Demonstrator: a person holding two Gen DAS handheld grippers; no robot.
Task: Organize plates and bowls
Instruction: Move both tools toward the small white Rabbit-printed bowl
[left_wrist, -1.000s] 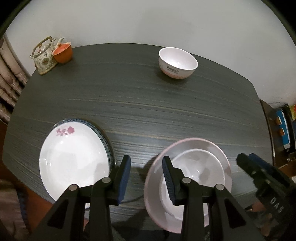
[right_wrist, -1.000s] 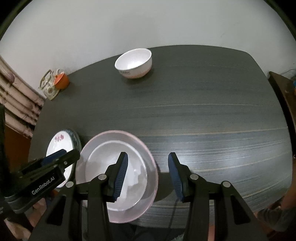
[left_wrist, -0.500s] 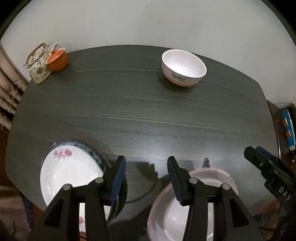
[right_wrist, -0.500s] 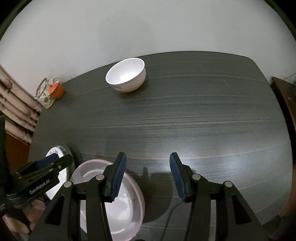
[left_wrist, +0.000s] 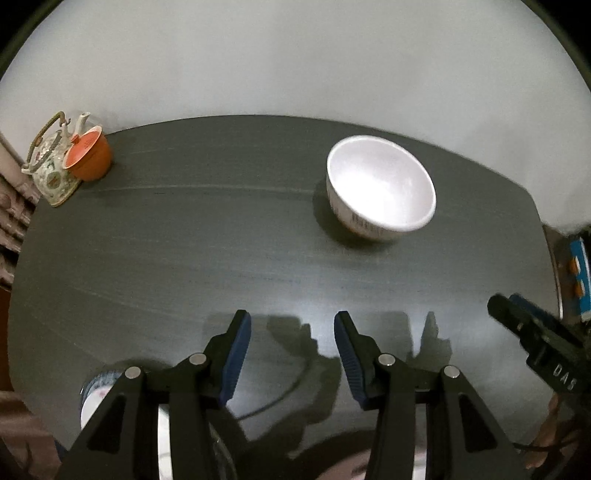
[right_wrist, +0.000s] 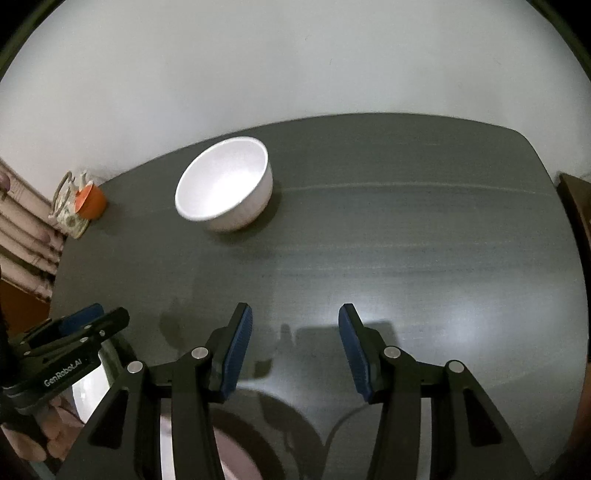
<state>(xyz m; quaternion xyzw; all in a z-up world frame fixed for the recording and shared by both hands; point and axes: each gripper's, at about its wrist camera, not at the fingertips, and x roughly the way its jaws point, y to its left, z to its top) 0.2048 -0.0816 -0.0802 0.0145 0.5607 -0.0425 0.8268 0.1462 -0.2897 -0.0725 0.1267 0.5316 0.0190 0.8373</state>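
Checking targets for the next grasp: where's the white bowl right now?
The white bowl stands alone on the far part of the dark table, right of centre in the left wrist view, well right of the teapot at the far left corner.

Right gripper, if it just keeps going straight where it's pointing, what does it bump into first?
Most likely the bare dark table. The right gripper tilts steeply down with open, empty jaws, and nothing lies ahead between them. The white bowl sits farther off, to the left.
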